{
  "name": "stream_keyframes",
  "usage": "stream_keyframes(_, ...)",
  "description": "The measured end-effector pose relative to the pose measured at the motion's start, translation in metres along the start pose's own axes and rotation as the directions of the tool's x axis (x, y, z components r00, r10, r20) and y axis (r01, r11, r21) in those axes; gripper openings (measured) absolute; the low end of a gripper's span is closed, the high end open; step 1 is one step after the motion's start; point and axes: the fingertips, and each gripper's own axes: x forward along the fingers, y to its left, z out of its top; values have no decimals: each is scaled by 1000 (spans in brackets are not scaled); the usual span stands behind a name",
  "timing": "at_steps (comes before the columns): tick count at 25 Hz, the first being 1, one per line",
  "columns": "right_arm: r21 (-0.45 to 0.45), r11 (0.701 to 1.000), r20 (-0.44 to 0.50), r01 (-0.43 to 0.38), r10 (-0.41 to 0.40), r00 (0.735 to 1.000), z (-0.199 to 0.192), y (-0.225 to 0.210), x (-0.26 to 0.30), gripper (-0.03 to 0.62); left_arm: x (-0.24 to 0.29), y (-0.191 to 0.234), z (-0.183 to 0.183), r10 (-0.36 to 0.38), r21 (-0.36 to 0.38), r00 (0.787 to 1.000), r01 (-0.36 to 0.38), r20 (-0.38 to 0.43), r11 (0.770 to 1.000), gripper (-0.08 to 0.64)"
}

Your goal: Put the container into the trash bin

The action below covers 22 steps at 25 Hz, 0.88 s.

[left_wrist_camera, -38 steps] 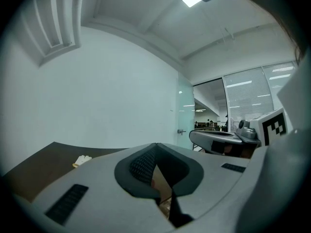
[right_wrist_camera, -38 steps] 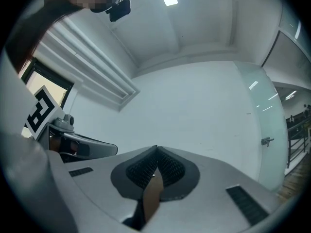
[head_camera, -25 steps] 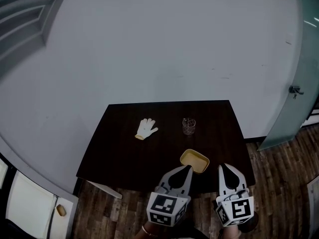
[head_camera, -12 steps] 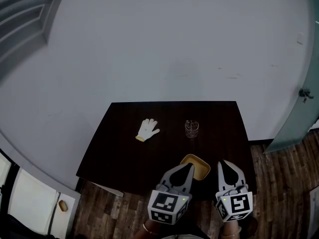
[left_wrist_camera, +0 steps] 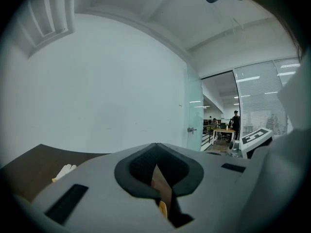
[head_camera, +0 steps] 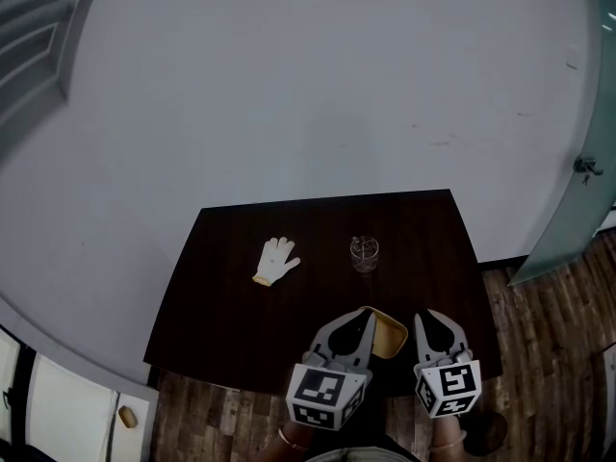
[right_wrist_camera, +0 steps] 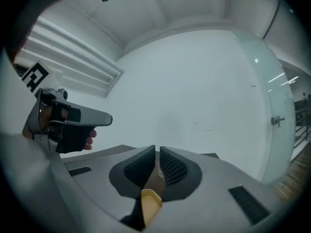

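Looking down in the head view, yellow container (head_camera: 388, 336) at the dark table's (head_camera: 231, 325) near edge, between left tool (head_camera: 362, 318) and right tool (head_camera: 424, 320), white glove (head_camera: 275, 260) and glass (head_camera: 364, 251) farther back, left gripper view, jaws clamped on the container's rim, right gripper view, jaws likewise pinching its yellow edge.

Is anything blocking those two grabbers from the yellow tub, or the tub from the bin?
Nothing does: the left gripper and right gripper are both shut on the container. No trash bin shows in any view, so that path cannot be judged.
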Motion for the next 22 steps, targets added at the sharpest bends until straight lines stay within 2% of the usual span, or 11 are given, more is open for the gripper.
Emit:
stream_keyframes(9,26,996,-121,84,-81,989,-41,-12,52,48,40,42,-5,-71,-12,997,71,-24,997,17)
stream_keyframes(22,52,975,-329,218,-189,925,-123,-36,92,72,81,83,-23,-157,-47,985,154,-65,987,17)
